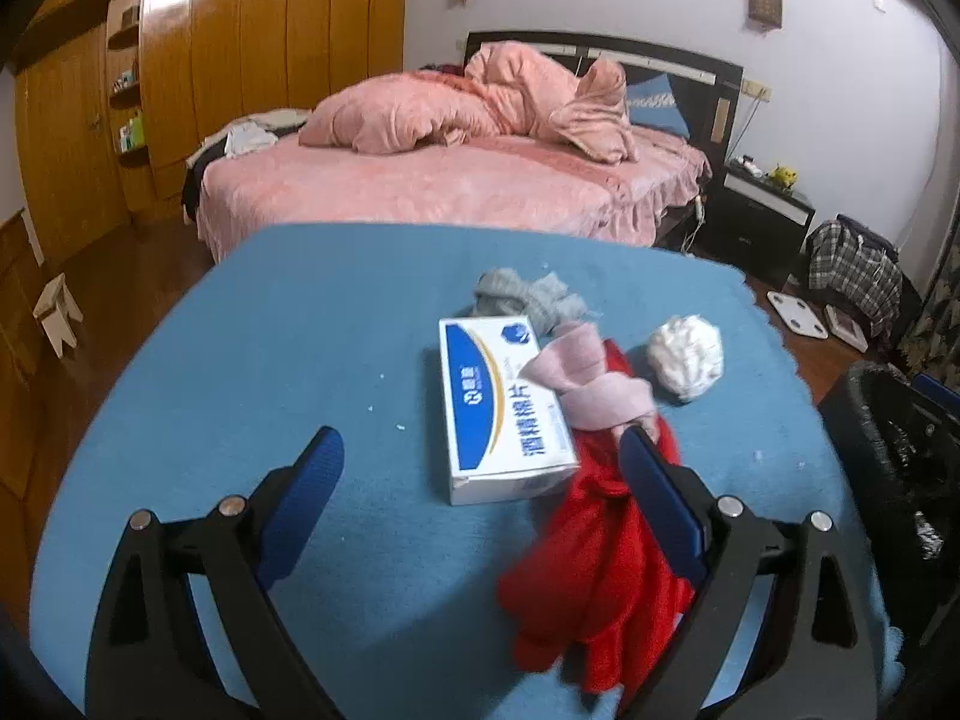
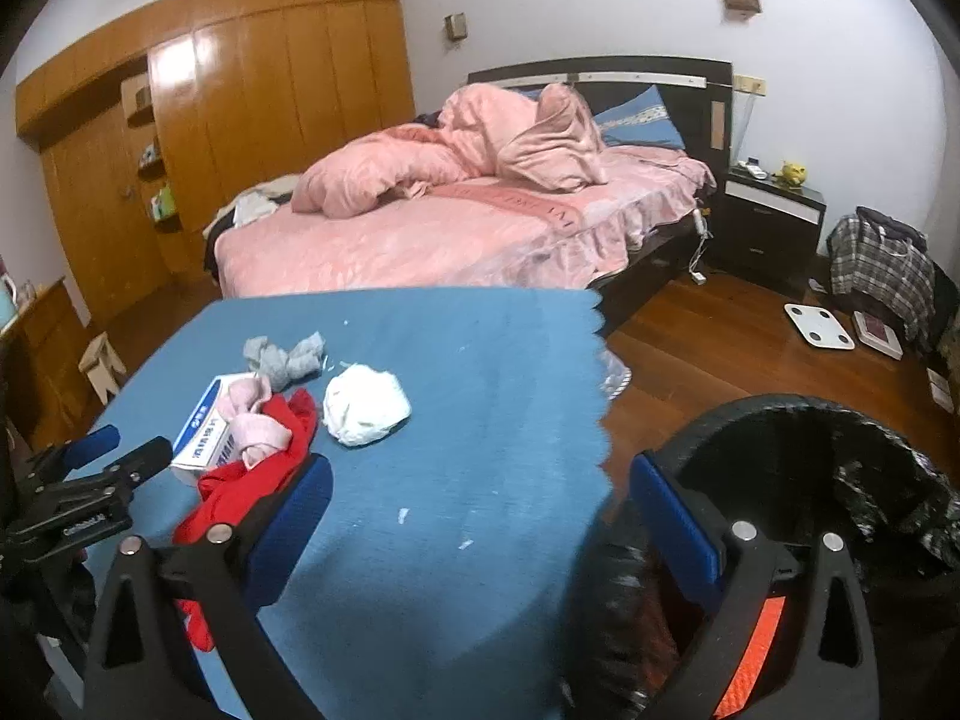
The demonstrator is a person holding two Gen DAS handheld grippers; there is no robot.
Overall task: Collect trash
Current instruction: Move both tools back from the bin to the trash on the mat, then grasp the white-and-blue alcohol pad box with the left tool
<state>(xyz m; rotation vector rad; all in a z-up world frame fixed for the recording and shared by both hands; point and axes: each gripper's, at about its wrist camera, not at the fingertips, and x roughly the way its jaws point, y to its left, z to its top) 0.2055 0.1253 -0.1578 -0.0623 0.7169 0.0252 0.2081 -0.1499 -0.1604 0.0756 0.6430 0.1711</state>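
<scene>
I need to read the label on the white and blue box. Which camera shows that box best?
The left wrist view: the white and blue box lies near the centre, its printed top facing the camera, only one corner covered by the pink cloth. In the right wrist view it is small, at the left, largely hidden by cloths.

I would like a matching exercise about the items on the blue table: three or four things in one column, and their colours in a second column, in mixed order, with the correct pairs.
Things:
1. crumpled paper ball
2. box
3. cloth under the left gripper
4. bin liner

Colours:
a. black
b. red
c. white
d. white and blue

Pairs: 1-c, 2-d, 3-b, 4-a
</scene>
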